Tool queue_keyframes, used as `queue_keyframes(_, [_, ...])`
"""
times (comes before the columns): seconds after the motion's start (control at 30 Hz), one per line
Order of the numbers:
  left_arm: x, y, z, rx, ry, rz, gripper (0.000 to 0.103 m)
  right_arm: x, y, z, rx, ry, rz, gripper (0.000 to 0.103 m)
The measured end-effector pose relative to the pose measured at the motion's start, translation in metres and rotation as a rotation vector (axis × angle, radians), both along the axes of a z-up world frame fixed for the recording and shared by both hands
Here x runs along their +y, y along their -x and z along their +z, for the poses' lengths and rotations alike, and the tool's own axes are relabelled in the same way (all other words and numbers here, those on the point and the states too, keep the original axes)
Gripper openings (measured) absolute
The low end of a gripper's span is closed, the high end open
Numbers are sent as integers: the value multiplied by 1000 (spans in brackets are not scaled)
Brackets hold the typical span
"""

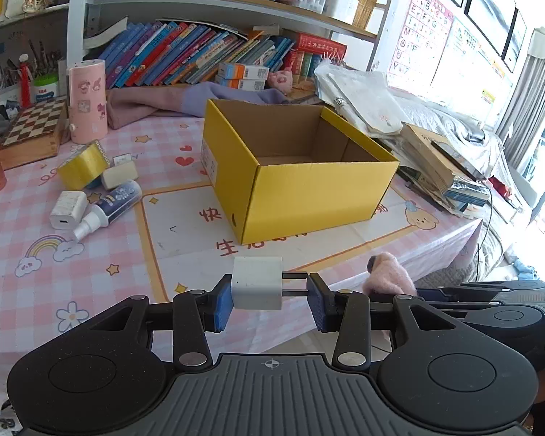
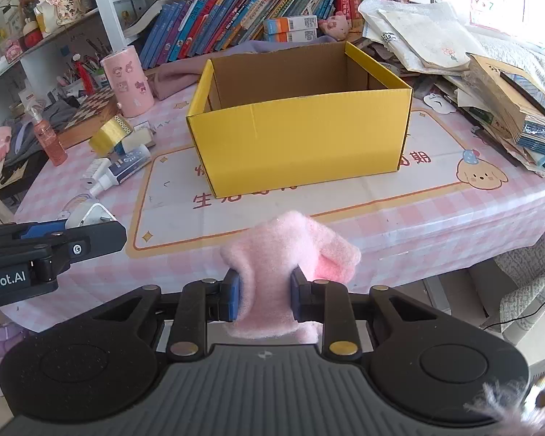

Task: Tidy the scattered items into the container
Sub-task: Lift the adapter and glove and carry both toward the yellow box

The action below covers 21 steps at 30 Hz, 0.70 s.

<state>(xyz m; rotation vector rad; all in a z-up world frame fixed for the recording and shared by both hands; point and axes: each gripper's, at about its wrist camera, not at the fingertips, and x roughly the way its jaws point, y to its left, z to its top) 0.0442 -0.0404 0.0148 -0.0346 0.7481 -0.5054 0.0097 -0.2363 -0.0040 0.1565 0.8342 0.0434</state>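
We see yellow box (image 1: pixel 309 196) open + empty, w/ items to tidy around it.
We see a white charger cube (image 1: pixel 257 283) pinched between blue pads, prongs sideways, in front of box; pink fuzzy sock (image 2: pixel 290 254) squeezed in the other pads, also short of box. Left of box on the cloth we see yellow tape roll (image 1: pixel 81 165), white eraser block (image 1: pixel 120 175), 2nd white charger (image 1: pixel 68 209) & spray bottle (image 1: pixel 109 207) lying flat, clustered close together.

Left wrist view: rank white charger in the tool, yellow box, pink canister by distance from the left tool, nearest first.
1. White charger, between the left tool's pads.
2. Yellow box, straight ahead, mid-table.
3. Pink canister, far left, beside the chessboard.
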Motion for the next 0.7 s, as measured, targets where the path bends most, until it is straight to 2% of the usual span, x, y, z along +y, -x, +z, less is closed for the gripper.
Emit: queue_keyframes(0.7, [-44,-19,-1,-7,-8,-114,41,-35,-6,-2,0,0,-88,25])
